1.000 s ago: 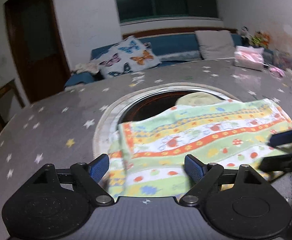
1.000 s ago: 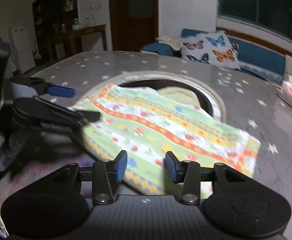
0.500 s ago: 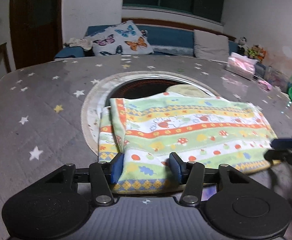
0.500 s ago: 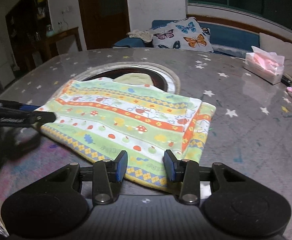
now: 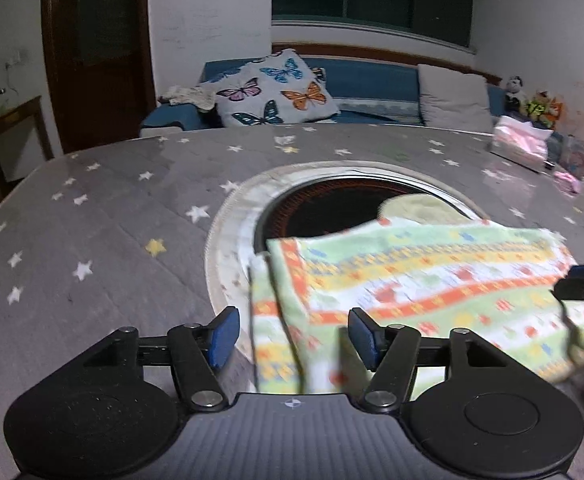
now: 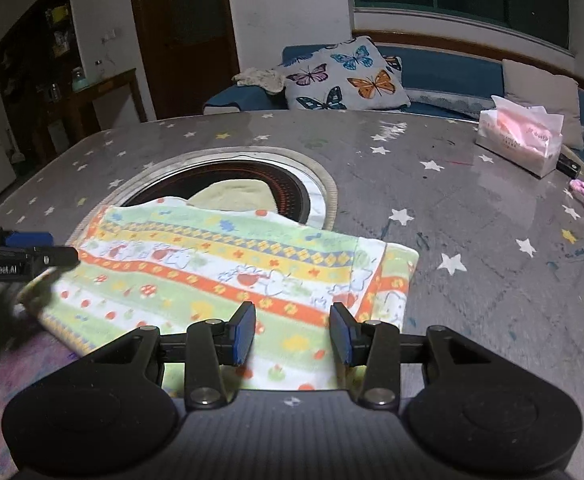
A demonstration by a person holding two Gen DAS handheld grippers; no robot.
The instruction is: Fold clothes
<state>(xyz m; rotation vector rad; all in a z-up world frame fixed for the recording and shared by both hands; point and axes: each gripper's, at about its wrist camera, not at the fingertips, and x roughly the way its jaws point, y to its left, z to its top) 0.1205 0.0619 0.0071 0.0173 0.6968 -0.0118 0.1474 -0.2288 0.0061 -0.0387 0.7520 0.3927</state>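
Two grippers, left gripper [image 5: 292, 336] and right gripper [image 6: 292, 332], both spread and grasping nothing, flank the folded towel [image 6: 228, 276] beside the table's round recess [image 6: 232, 184].

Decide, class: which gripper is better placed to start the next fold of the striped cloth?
Probably left: the left gripper is open around the striped cloth's layered corner. The right gripper, also open, hovers above a flat edge.

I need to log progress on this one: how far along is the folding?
Done: the striped towel lies on the table already doubled, one end layered over itself. In hand: nothing; the left gripper and right gripper are both open over its near edge. Left: probably another fold.
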